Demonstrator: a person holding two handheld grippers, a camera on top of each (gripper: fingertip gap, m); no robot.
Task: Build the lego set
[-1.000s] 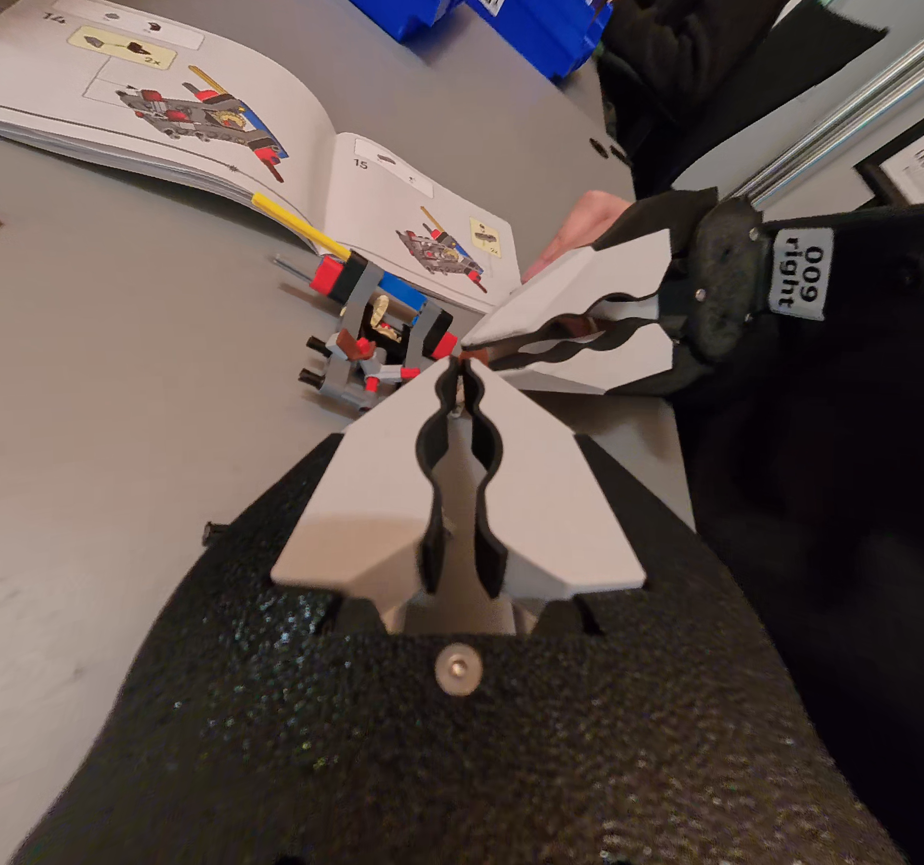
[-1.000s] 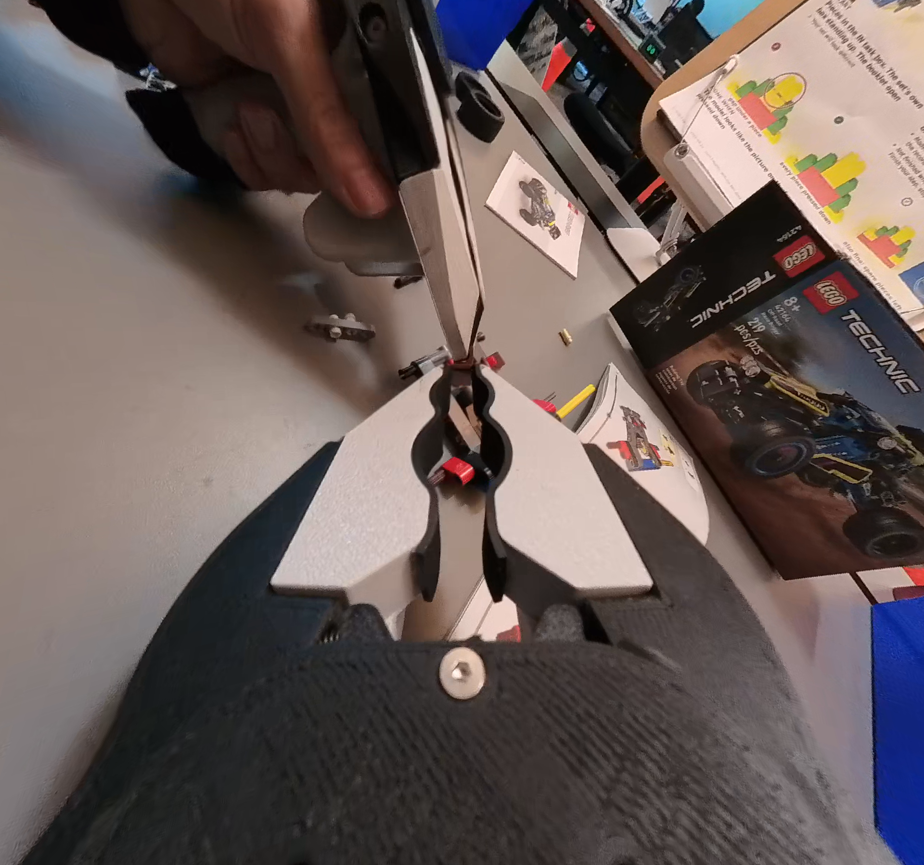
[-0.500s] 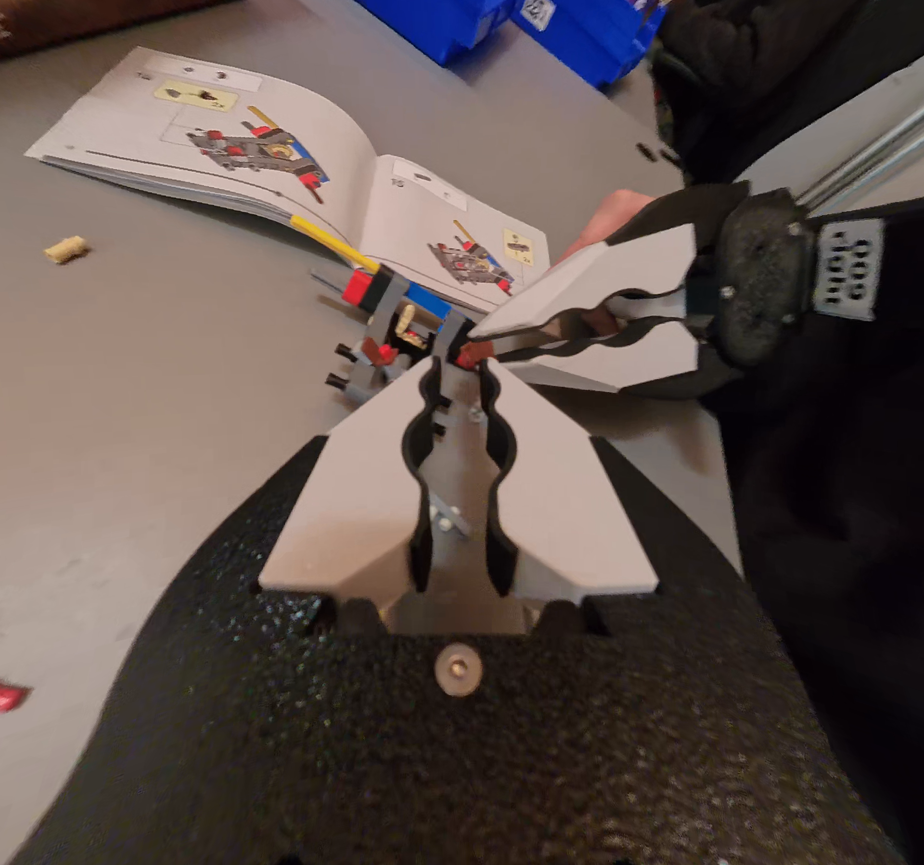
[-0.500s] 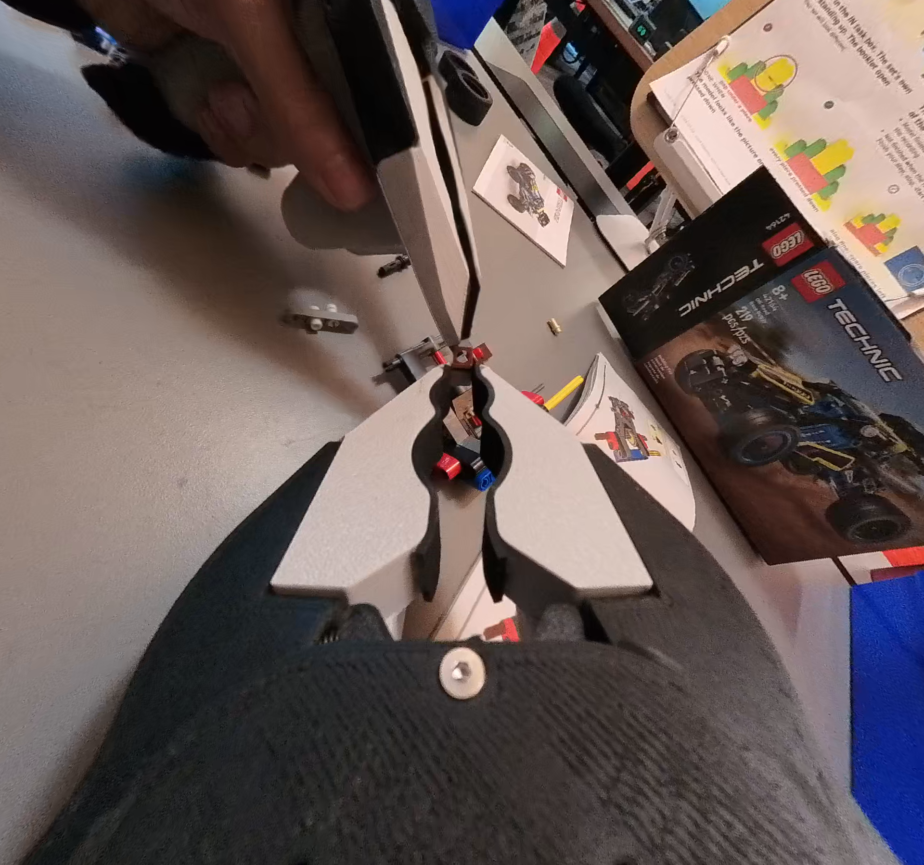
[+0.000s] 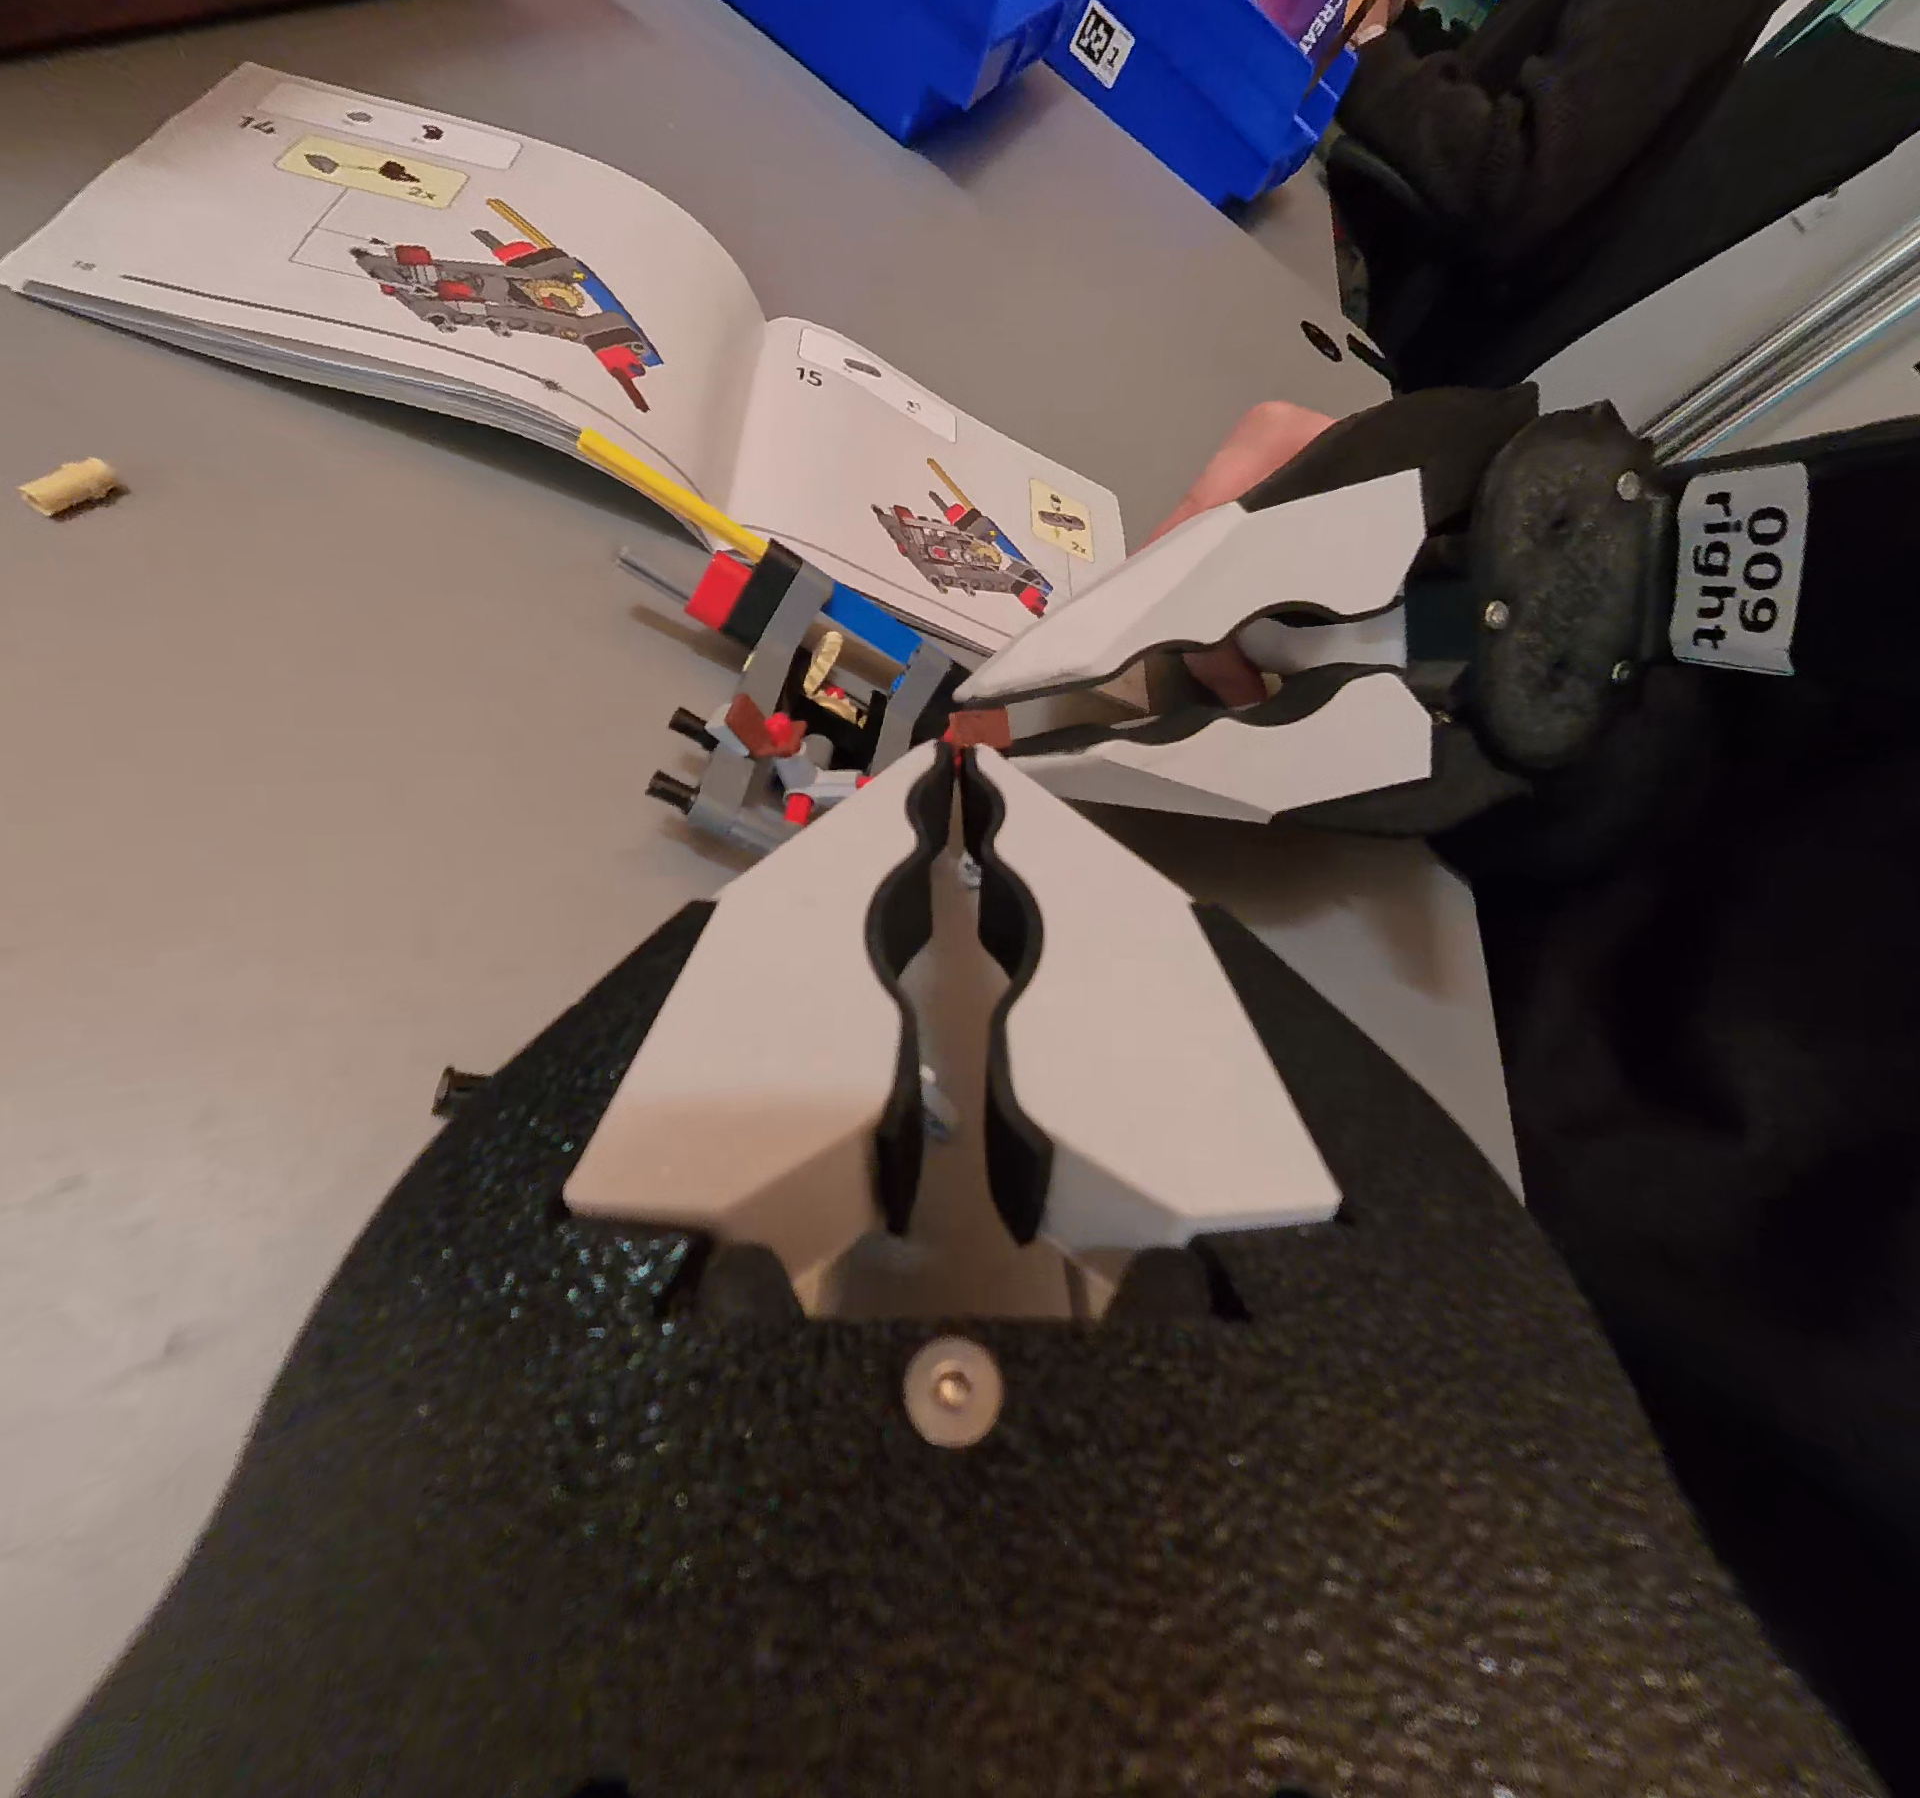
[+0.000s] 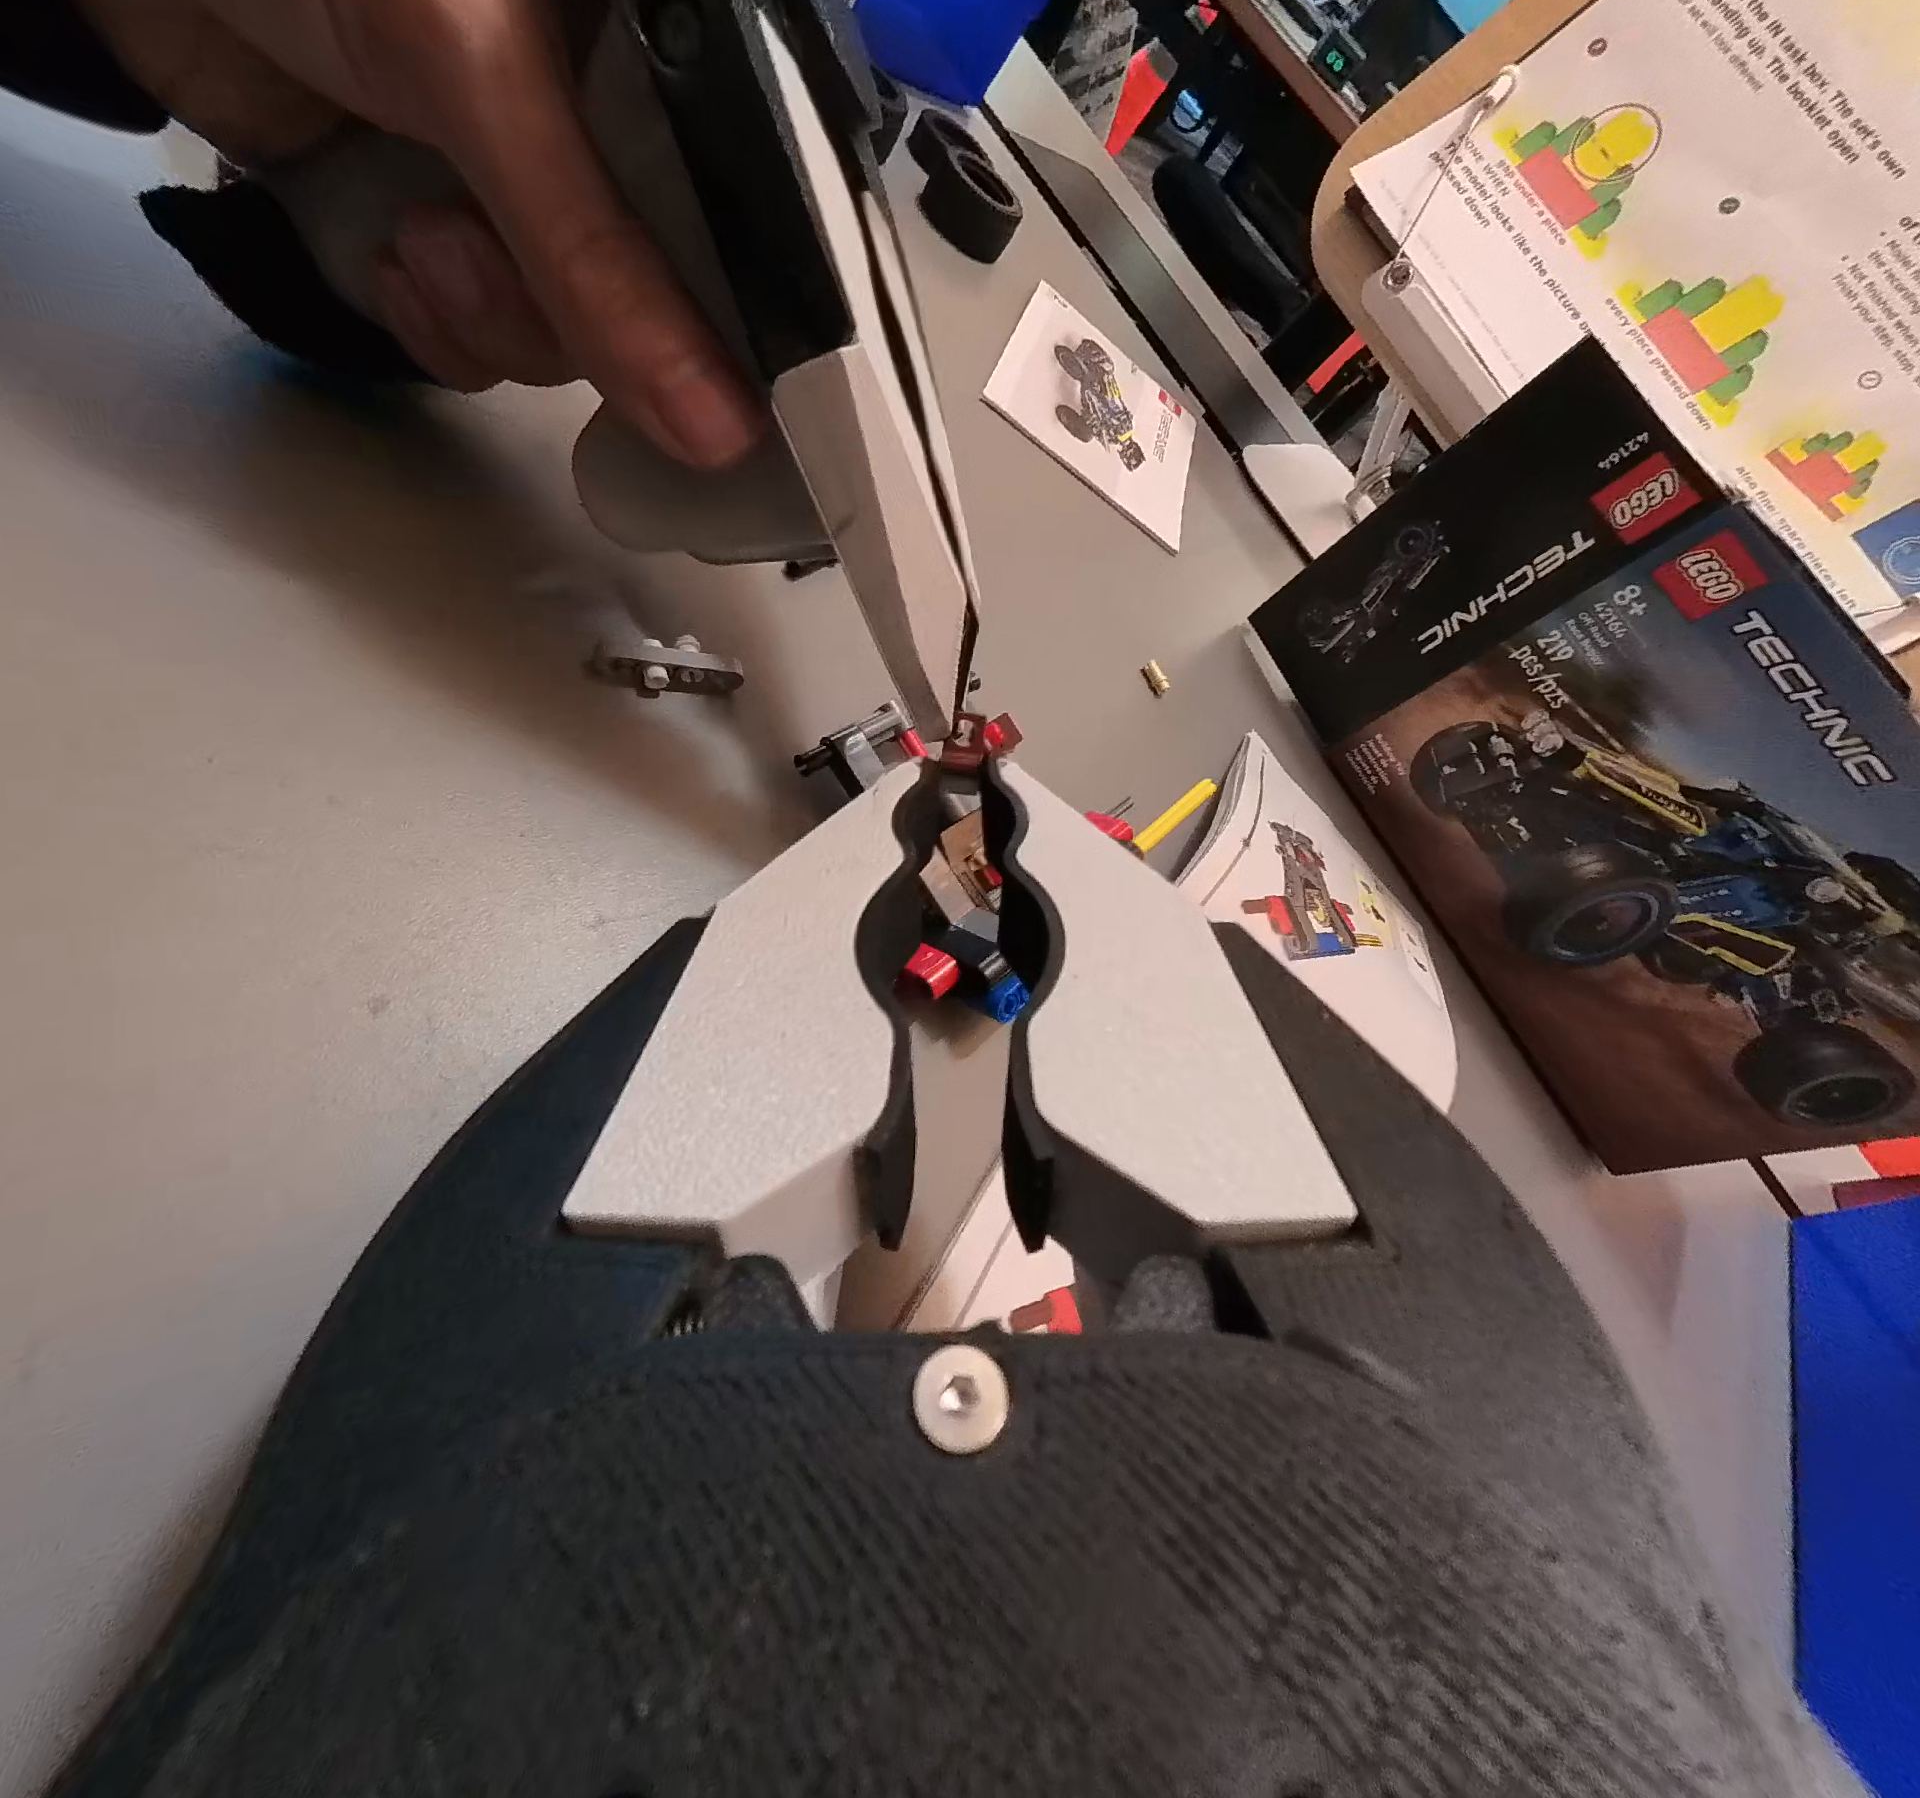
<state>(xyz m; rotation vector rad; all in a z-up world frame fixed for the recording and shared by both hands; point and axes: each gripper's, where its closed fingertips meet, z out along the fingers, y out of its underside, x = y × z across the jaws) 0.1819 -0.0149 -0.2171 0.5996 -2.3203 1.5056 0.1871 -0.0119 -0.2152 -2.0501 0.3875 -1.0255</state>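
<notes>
1. The left gripper (image 5: pixel 954 761) points forward, its two fingers nearly together at the tips.
2. The right gripper (image 5: pixel 971 709) reaches in from the right, tips pinched narrow, meeting the left tips.
3. A bare hand (image 6: pixel 395 138) grips the left gripper's body.

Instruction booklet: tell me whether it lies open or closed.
Open. The instruction booklet lies spread flat on the grey table, two facing pages showing build diagrams, behind the partly built model.
</notes>
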